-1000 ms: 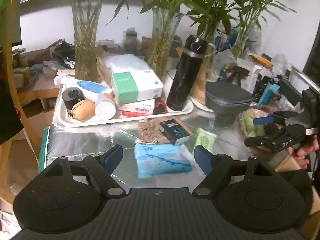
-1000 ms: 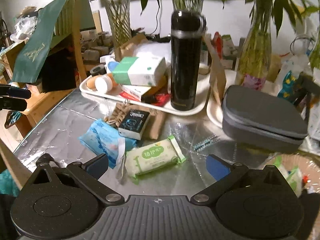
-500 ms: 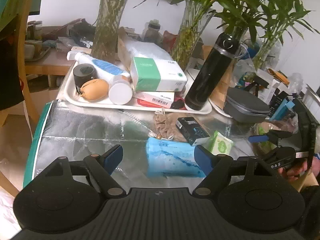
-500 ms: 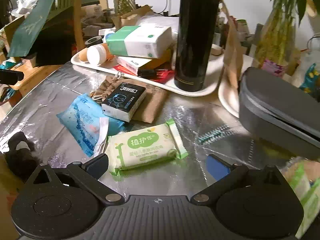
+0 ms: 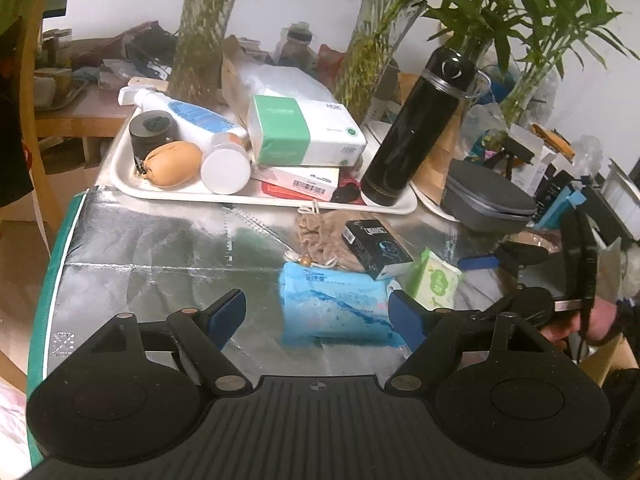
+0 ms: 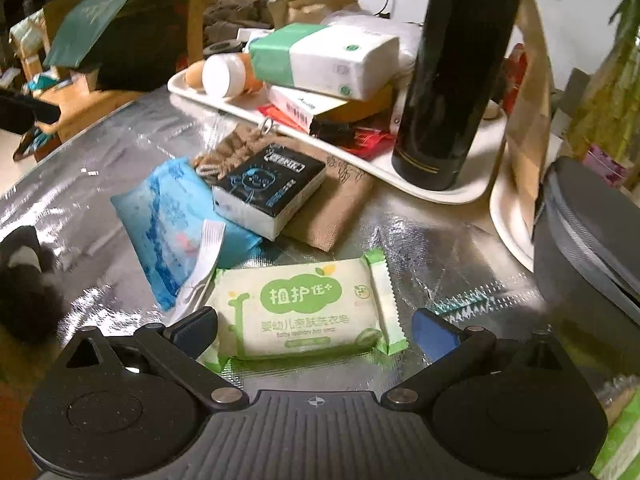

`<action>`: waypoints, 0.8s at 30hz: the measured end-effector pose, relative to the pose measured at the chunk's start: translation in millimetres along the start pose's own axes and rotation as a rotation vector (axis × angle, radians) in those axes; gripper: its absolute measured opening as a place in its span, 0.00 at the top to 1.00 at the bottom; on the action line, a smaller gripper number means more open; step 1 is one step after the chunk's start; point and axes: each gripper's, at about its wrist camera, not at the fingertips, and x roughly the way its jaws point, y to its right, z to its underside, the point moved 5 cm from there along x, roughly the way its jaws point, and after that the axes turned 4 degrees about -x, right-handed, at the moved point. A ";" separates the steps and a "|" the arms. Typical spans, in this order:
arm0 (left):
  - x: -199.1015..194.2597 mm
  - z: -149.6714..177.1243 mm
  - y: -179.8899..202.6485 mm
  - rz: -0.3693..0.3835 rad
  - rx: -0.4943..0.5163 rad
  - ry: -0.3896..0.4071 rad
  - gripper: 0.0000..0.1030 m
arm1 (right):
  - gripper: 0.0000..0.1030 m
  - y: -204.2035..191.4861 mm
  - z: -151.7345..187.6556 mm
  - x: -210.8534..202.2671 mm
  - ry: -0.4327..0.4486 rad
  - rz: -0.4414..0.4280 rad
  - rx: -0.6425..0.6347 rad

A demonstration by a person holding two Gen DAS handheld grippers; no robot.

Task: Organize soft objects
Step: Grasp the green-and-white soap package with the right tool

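A blue soft pack (image 5: 332,308) lies on the silver table cover (image 5: 160,248), between the fingers of my left gripper (image 5: 318,314), nearer the right one; the gripper is open and its pads are clear of the pack. A green-and-white soap pack (image 6: 304,308) lies flat between the fingers of my right gripper (image 6: 316,332), which is open with its pads beside the pack's ends. The blue pack (image 6: 172,232) sits to its left. A small black box (image 6: 272,184) rests on a brown drawstring pouch (image 6: 332,208). In the left wrist view the right gripper's blue finger (image 5: 478,262) hovers by the soap pack (image 5: 436,280).
A white tray (image 5: 256,196) behind holds a tall black flask (image 5: 416,132), a green-and-white tissue pack (image 5: 304,132), bottles and a tan pouch. A grey case (image 6: 592,232) stands at the right. Vases with plants line the back. A black-and-white fuzzy thing (image 6: 24,280) lies at the left.
Both grippers have come down and closer to the table. The soap pack now lies between the right fingers, and the blue pack sits closer in between the left ones. Both views have rolled.
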 end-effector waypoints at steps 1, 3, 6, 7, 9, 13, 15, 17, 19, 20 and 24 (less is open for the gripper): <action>0.5 0.3 0.8 0.000 0.005 -0.002 0.24 | 0.03 0.4 -0.7 1.6 0.002 -0.011 0.008; 1.3 1.2 1.7 0.001 0.012 -0.004 0.24 | 0.06 0.4 -1.9 3.9 0.006 -0.022 0.010; 2.1 1.4 1.3 0.000 0.012 -0.009 0.24 | 0.13 0.6 -1.1 2.1 0.016 -0.038 0.015; 1.9 1.1 1.0 0.002 0.008 -0.009 0.24 | 0.15 0.3 -1.2 0.1 0.020 -0.037 0.012; 2.0 1.1 0.6 0.003 0.003 -0.009 0.24 | 0.20 -2.0 -1.8 -2.7 0.017 -0.032 0.003; 3.7 2.5 -0.2 -0.008 0.006 -0.017 0.24 | 0.21 -4.6 -2.2 -5.5 -0.005 -0.022 0.006; 3.6 2.6 -2.4 -0.011 0.001 -0.019 0.24 | 0.21 -4.9 -1.5 -8.8 -0.015 -0.006 0.001; 2.7 1.9 -6.1 -0.014 -0.010 -0.017 0.24 | 0.21 -4.4 -0.9 -15.8 -0.016 0.013 -0.002; 1.8 1.6 -10.1 -0.021 -0.019 -0.019 0.24 | 0.21 -2.2 -2.0 -25.9 -0.002 0.022 0.011; 1.0 2.2 -11.7 -0.028 -0.020 -0.018 0.24 | 0.21 -0.8 -3.1 -32.1 0.010 0.024 0.023; -2.1 4.2 -14.3 -0.046 -0.013 -0.048 0.24 | 0.21 2.0 -6.4 -55.3 0.055 0.046 0.057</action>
